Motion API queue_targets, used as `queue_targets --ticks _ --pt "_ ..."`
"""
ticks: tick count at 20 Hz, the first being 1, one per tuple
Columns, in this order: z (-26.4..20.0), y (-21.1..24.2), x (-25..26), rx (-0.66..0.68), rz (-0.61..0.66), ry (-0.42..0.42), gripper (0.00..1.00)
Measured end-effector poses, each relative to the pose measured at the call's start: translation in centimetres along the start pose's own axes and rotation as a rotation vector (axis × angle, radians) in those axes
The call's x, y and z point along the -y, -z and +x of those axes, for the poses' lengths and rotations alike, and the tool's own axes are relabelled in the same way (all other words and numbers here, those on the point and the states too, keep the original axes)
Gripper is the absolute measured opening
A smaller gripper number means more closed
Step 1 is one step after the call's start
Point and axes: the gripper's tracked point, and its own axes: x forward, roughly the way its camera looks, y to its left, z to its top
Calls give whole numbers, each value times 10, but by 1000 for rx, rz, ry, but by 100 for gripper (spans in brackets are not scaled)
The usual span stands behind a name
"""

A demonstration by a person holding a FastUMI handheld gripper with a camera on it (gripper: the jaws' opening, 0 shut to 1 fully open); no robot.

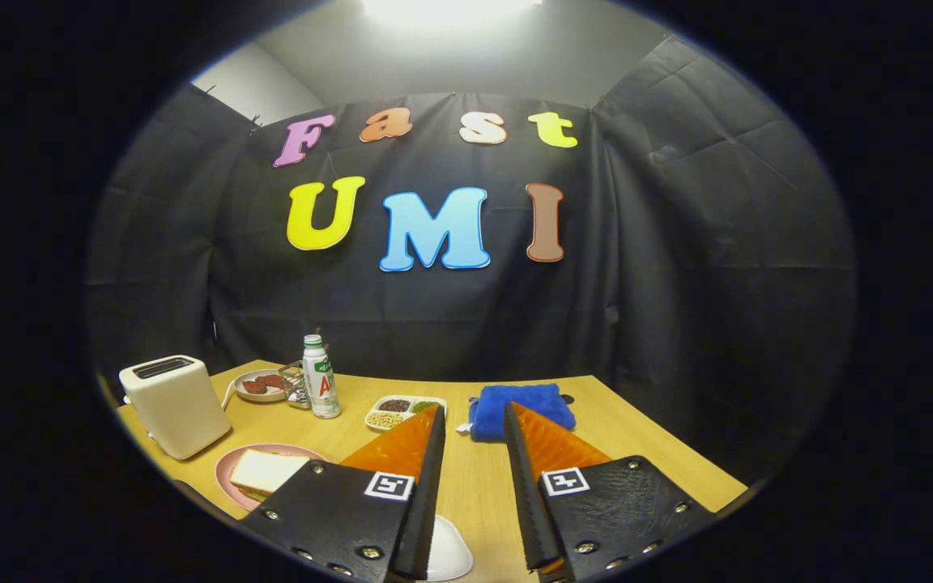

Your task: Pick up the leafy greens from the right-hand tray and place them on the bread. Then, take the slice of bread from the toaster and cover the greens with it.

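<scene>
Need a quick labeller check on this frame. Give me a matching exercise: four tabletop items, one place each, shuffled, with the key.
Gripper: fingers open, holding nothing.

Things:
1. toaster
2. blue cloth
3. bottle
4. bread slice

Places:
A. on the pink plate
B. just beyond the fingertips
C. at the table's far-left edge
D. upright beside the sectioned tray

Pairs: 1-C, 2-B, 3-D, 4-A

Toaster [175,405] left of bottle [321,387]; sandwich [268,471] on plate [227,474] before toaster.
</scene>
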Motion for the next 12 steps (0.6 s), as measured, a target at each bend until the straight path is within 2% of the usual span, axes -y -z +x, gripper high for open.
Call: queue_targets --ticks 4,9,12 --pt "-12 -18 48 49 -58 57 43" --pt "-11 -19 93 86 -23 59 43" --pt "-9 -18 121 106 -32 91 44"
